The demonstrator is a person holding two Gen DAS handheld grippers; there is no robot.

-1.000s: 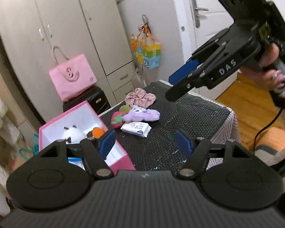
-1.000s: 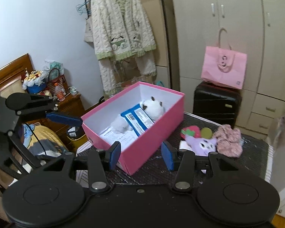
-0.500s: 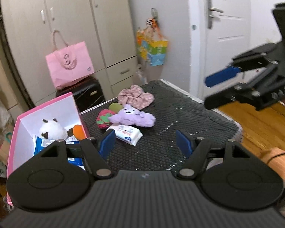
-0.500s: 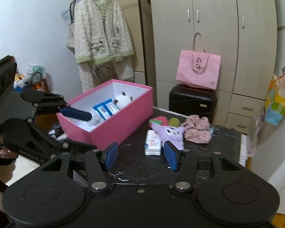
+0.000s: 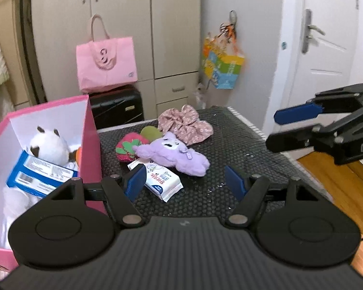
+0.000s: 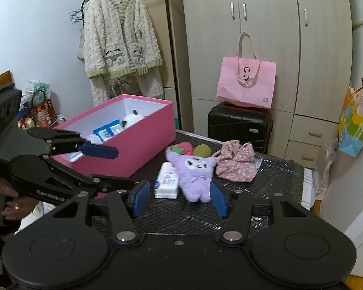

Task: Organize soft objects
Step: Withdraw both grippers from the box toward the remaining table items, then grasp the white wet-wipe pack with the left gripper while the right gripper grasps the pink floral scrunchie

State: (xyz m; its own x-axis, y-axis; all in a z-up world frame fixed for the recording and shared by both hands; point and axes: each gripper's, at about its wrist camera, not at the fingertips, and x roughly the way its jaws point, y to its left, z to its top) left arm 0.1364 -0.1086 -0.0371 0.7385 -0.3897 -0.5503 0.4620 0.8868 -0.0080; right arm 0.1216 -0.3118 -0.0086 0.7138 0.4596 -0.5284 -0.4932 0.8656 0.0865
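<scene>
Both tongs lower, right tongs (image 6: 180, 199) opening (empty); box (image 5: 90, 130) cropped

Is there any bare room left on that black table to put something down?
Yes: the black mesh table is bare from the purple plush toy and floral pink fabric bundle to its door-side edge. It is crowded between the pink box and the white wipes packet.
</scene>
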